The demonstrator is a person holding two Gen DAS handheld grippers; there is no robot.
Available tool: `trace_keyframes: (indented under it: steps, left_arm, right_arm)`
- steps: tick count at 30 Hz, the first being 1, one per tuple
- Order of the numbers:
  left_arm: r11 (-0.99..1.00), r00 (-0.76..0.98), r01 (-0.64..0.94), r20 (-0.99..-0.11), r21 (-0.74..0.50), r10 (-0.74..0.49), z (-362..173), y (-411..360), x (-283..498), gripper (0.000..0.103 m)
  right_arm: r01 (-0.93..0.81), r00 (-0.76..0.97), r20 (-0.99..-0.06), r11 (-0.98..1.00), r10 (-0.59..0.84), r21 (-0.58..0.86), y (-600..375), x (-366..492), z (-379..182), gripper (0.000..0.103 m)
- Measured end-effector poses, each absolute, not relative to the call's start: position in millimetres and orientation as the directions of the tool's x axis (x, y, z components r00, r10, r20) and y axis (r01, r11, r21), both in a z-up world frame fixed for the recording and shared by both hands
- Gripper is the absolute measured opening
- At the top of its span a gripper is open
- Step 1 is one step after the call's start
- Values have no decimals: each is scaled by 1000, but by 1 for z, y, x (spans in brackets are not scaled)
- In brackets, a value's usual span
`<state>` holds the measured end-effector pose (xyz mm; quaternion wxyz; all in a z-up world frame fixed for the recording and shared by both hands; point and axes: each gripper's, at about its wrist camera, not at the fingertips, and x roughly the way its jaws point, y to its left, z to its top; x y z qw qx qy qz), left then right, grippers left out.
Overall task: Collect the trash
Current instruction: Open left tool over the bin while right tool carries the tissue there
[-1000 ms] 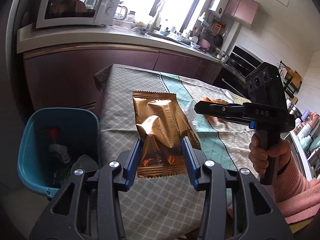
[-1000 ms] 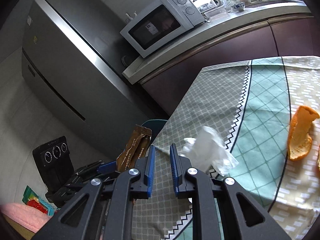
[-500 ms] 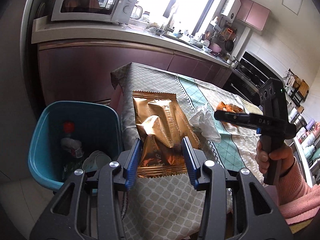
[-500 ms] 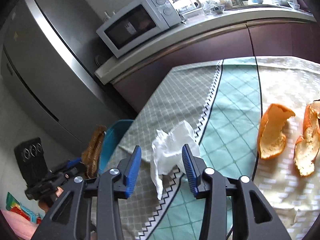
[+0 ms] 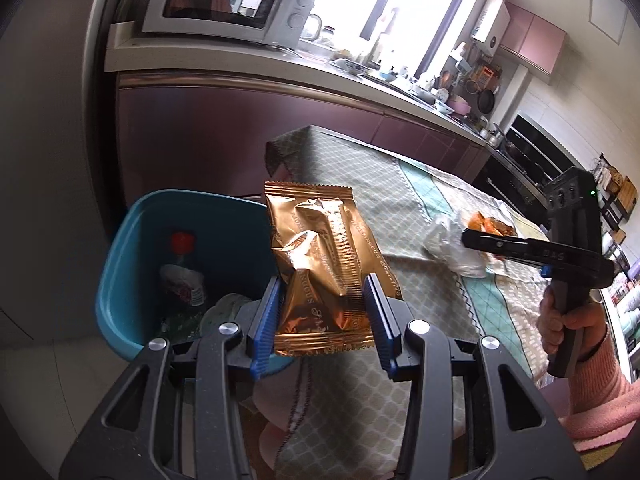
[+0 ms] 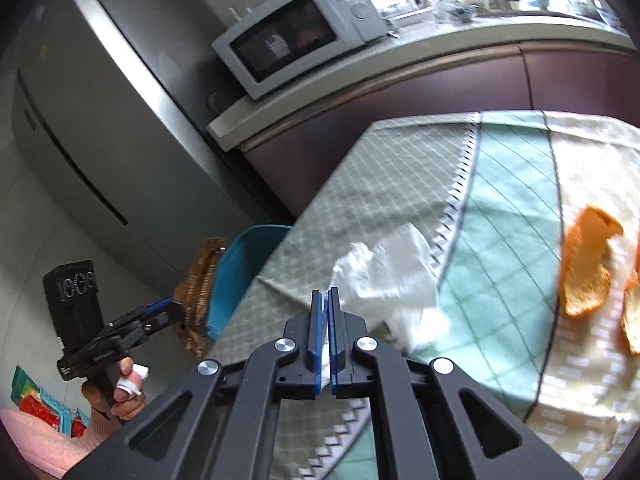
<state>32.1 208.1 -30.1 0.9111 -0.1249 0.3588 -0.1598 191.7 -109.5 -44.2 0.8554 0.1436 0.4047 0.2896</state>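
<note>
Your right gripper (image 6: 325,300) has just snapped together on the white tissue (image 6: 384,276) lying on the table (image 6: 400,184). Your left gripper (image 5: 324,300), clamped on the gold snack wrapper (image 5: 320,256), has carried it beside the teal bin (image 5: 132,248); both pieces look ready for binning.

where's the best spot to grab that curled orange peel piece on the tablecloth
Judging by its pose, take the curled orange peel piece across its raised upper edge, coming from above with one finger on each side of the thin wall; the part lying flat on the checked tablecloth offers nothing to pinch.
</note>
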Motion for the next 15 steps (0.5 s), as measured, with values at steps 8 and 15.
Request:
trace_keyframes:
  steps: [8,15]
  left_arm:
    - [950,715,97,-642,-298,-275,-39,241,39,42]
    - [962,696,23,-686,-272,-211,-57,265,59,42]
  right_arm:
    - [-509,421,-568,703,707,497,-51,201,-30,2]
    - [-571,345,-550,635,761,521,-1,223,-27,2]
